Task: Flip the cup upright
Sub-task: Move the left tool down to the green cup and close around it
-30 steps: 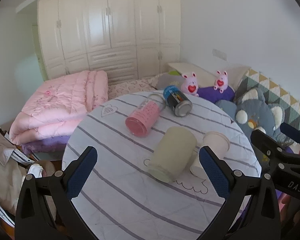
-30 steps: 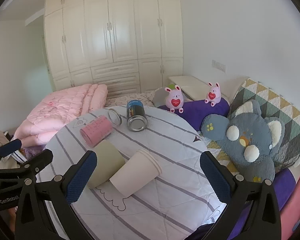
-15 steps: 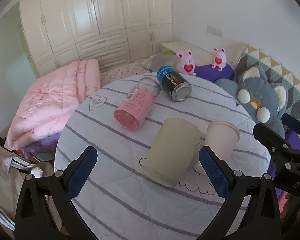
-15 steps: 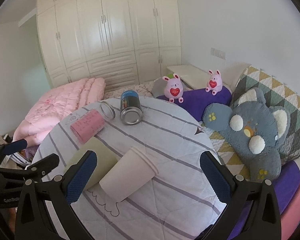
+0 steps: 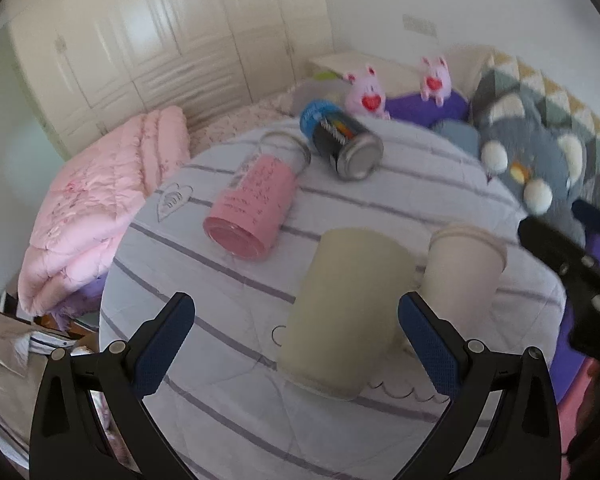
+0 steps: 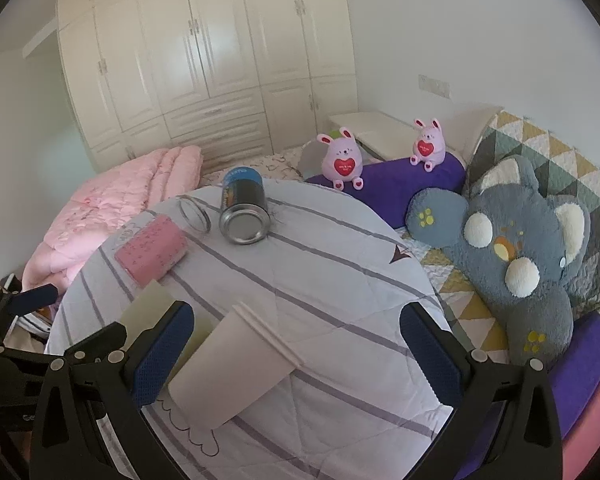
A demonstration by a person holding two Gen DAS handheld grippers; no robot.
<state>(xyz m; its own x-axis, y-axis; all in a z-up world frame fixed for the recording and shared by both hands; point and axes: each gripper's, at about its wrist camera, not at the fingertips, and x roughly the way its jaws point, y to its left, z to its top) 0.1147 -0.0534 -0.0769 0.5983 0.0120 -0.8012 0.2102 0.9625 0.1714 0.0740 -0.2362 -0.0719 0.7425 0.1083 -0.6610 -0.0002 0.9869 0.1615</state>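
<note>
Two cups lie on their sides on the round striped table (image 5: 220,412). A pale green cup (image 5: 344,312) lies base toward me, between the fingers of my open left gripper (image 5: 296,344). A white paper cup (image 6: 236,364) lies beside it, rim pointing away, between the fingers of my open right gripper (image 6: 296,350). The white cup also shows in the left wrist view (image 5: 460,276), and the green cup in the right wrist view (image 6: 152,308). Both grippers are empty and hover close over the near table edge.
A pink glass jar (image 5: 252,208) and a dark drink can (image 5: 344,140) lie on their sides farther back on the table. A grey plush toy (image 6: 516,256), purple cushion and two pink bunnies (image 6: 342,158) are to the right. A pink quilt (image 5: 100,216) lies at left.
Both grippers have moved forward and down toward the cups. The green cup now sits between the left fingers and the white cup between the right fingers. The cups have not moved.
</note>
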